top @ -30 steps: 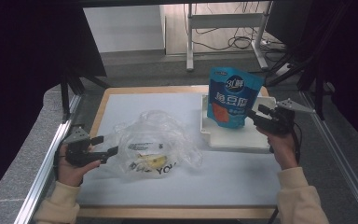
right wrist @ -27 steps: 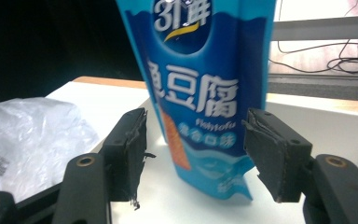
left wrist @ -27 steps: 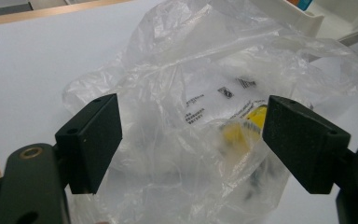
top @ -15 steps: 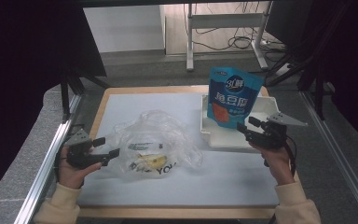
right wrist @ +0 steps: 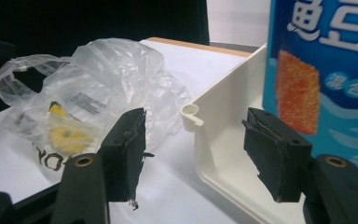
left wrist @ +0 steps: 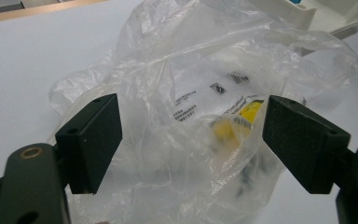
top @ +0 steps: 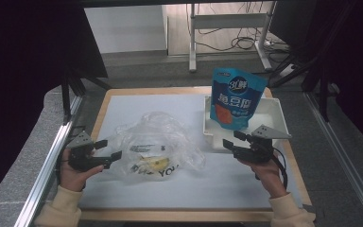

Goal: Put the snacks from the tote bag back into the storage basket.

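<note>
right gripper point(top: 230, 140) | jaws spread, empty, has swung away from blue pouch point(top: 236, 98) in white tray point(top: 274, 113) toward clear plastic bag point(top: 158, 142) | left gripper point(top: 108, 149) | released, bag film between jaws, probably untouched

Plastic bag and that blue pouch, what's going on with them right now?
A person works a gripper in each hand. The left gripper is open at the edge of the crumpled clear plastic bag, with film between its jaws but not pinched. The right gripper is open and empty beside the corner of the white tray, where the blue pouch stands upright. Nothing is gripped yet.
</note>
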`<state>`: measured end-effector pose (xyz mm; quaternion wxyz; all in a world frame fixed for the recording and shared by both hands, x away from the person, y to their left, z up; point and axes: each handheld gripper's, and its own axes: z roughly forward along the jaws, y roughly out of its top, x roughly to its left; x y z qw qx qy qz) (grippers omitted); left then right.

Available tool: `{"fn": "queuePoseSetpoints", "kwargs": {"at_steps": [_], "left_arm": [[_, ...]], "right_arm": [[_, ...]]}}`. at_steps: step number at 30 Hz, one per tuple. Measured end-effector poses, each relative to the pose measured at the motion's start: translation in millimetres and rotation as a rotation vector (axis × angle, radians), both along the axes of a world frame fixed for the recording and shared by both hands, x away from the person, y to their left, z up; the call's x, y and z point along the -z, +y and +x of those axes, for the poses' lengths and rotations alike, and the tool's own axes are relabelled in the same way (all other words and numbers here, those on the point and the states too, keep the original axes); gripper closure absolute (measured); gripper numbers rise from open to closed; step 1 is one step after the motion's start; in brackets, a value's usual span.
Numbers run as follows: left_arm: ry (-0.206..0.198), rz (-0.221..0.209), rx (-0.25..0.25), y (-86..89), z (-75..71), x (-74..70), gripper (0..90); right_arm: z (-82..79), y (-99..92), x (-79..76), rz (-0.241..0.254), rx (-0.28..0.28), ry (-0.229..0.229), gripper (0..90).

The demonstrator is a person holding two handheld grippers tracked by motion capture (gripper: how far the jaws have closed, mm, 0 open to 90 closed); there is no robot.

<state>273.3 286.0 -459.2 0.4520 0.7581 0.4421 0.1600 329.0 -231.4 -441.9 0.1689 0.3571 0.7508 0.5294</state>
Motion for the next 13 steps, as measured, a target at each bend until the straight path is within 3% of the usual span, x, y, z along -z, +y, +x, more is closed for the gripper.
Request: {"fn": "queuePoseSetpoints", "kwargs": {"at_steps": [13], "left_arm": [[-0.006,0.009,-0.004,0.1,-0.7,-0.4,20.0]], "right_arm": [[-1.7,1.3,5.2,-0.006,-0.004,-0.001,37.3]]}}
